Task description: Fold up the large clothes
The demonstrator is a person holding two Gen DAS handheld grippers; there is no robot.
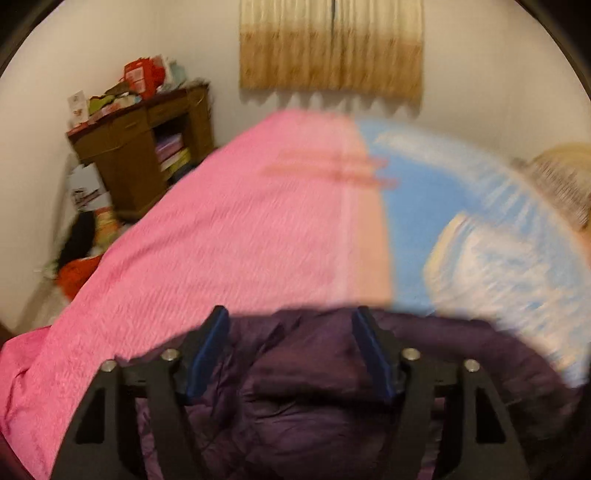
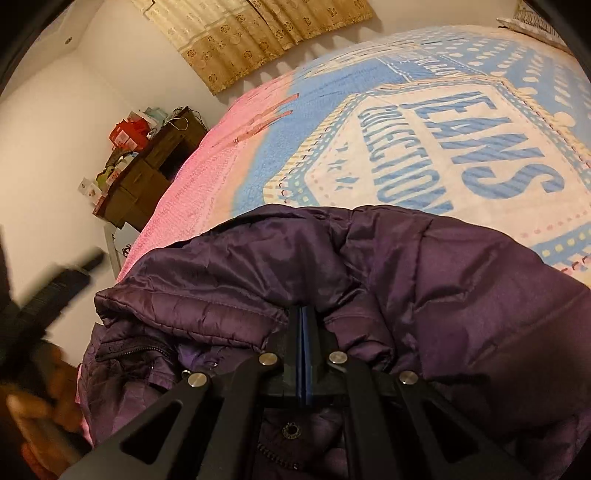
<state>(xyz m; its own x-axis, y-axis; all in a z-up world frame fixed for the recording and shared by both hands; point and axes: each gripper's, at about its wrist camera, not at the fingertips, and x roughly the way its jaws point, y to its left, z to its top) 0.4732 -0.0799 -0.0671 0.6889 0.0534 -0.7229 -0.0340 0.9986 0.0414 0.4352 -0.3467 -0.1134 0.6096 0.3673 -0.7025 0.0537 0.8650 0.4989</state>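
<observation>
1. One purple quilted jacket (image 2: pixel 332 266) lies bunched at the near edge of the bed (image 2: pixel 480 122), on the pink and blue bedspread.
2. The right claw (image 2: pixel 302 325) is clenched on a fold of the jacket; its blue pads meet with fabric pinched between them.
3. The left claw (image 1: pixel 290 325) is released, jaws spread wide over the jacket (image 1: pixel 303 387), gripping nothing. That view is smeared by motion.
4. The step in hand looks like gathering a second hold. To do it well, the left claw should bite a hem or shoulder seam well apart from the right grip, not loose padding, so the jacket spreads flat when drawn out.
5. Keep the right grip firm; slick padded fabric is likely to slip.
6. Count: one jacket, two claws, one bed, one brown cabinet (image 2: pixel 147 177) beside it, and one curtain (image 2: pixel 251 33) on the wall.
</observation>
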